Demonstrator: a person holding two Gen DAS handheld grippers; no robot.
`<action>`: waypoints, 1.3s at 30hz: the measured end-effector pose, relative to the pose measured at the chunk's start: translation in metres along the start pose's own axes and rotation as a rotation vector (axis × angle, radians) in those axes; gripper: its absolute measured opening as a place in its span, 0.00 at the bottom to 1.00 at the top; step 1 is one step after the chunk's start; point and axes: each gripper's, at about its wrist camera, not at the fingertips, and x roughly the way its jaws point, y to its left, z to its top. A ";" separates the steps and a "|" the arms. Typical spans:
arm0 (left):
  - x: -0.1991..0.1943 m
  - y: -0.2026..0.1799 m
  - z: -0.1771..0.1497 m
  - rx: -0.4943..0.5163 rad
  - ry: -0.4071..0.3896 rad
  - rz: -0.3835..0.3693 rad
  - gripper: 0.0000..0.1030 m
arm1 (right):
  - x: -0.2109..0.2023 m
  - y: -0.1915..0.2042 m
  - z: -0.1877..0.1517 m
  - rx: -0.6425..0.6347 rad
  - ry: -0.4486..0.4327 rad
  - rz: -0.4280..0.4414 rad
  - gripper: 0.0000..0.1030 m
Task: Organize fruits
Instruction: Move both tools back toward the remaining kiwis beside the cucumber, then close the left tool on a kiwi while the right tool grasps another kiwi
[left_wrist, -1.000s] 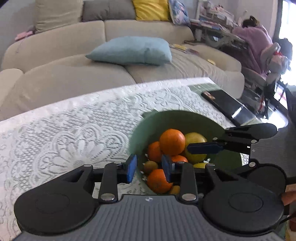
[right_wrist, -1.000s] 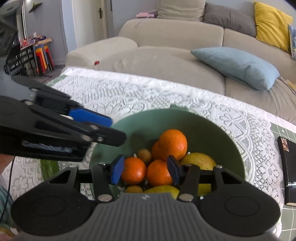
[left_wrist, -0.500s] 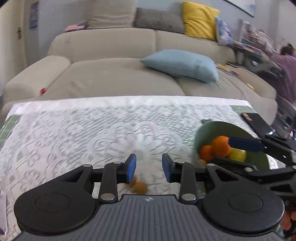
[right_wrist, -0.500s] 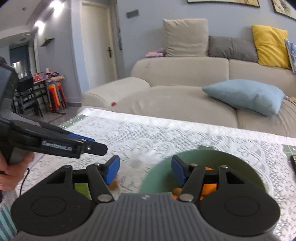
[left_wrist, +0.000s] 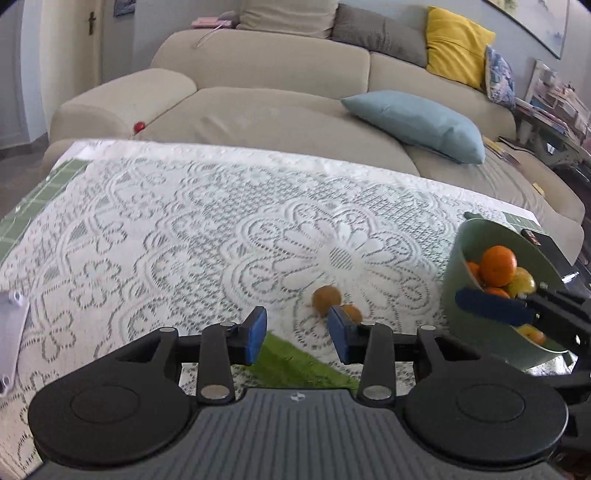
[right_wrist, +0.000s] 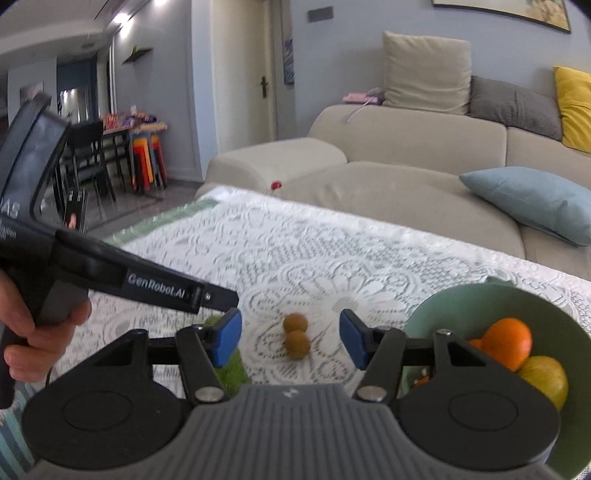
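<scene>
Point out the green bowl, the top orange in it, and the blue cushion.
green bowl (right_wrist: 436, 314): right wrist view, inner wall.
top orange (right_wrist: 508, 343): right wrist view, its middle.
blue cushion (left_wrist: 417, 123): left wrist view, its middle.

Left gripper (left_wrist: 297, 334) jaws just opening, right gripper (right_wrist: 291, 339) closing, both empty

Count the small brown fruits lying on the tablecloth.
2. One brown fruit lies on the lace tablecloth left of the bowl; the other touches it on the near side. More may be hidden in the bowl.
</scene>
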 end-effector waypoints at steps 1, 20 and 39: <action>0.001 0.003 -0.001 -0.007 -0.002 0.000 0.45 | 0.004 0.002 -0.002 -0.007 0.011 -0.004 0.47; 0.043 -0.004 0.020 0.150 0.043 -0.136 0.42 | 0.067 0.001 -0.003 0.016 0.137 -0.018 0.31; 0.086 -0.006 0.016 0.075 0.111 -0.194 0.35 | 0.097 -0.002 -0.008 0.010 0.183 -0.035 0.25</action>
